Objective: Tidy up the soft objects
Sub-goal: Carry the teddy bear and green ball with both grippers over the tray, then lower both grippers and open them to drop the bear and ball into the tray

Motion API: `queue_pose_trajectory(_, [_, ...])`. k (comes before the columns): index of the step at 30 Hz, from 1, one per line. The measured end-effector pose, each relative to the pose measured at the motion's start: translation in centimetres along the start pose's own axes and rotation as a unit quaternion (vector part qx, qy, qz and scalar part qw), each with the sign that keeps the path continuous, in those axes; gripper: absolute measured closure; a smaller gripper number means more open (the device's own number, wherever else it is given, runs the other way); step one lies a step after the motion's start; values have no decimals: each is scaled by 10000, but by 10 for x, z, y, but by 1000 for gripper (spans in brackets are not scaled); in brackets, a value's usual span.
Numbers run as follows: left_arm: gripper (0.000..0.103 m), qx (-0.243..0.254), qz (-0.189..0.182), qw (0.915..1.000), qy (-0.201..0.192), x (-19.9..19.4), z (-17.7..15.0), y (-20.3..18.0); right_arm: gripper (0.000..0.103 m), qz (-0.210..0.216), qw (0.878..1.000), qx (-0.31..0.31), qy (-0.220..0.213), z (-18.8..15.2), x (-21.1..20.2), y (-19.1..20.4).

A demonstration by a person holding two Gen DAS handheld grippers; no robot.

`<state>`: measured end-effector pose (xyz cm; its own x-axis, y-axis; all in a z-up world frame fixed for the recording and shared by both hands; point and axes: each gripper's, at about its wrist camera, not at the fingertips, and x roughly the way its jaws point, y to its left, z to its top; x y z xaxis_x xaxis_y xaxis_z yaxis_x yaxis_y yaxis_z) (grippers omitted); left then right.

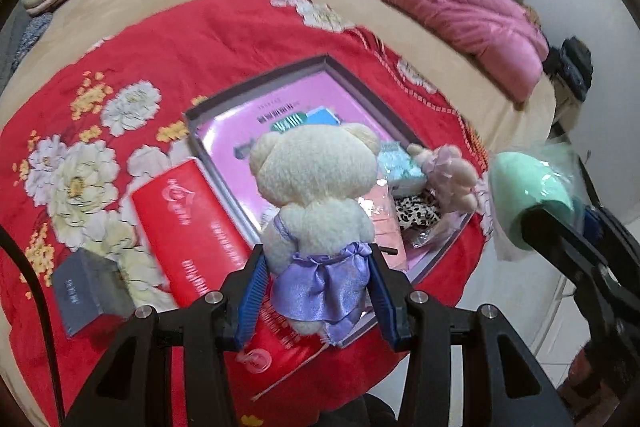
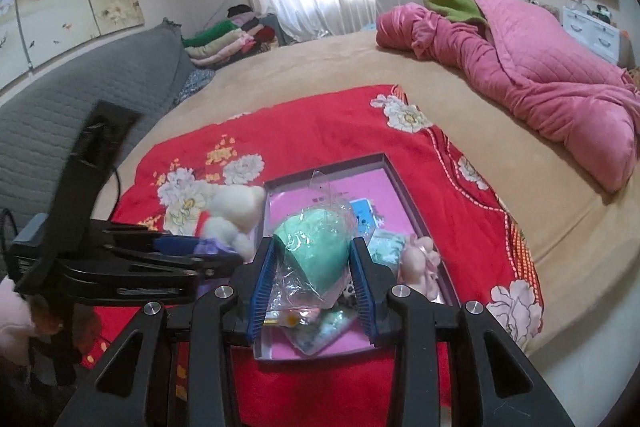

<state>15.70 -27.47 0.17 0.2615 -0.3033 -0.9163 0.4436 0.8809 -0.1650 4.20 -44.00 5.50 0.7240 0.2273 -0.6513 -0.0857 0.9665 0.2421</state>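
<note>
Left gripper (image 1: 318,279) clamped on cream teddy bear (image 1: 316,179) at its purple skirt, bear upright, held above the near edge of the open grey box (image 1: 256,83) on the red floral blanket (image 1: 180,39). Right gripper (image 2: 312,279) clamped on mint-green soft object in clear wrap (image 2: 316,251), above same box. Small pink plush (image 2: 420,263) inside box at 3 o'clock.

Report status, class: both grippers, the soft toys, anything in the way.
Left gripper shut on bear. Right gripper shut on green ball in clear wrap. Both above the box, which already holds a small plush and packets; nothing blocks.
</note>
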Motion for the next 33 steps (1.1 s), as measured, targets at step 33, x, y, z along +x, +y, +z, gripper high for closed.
queue_pose_trajectory(33, [53, 263, -171, 9983, 492, 70, 18, -7, 62, -11, 9924, 285, 1193, -23, 110, -42])
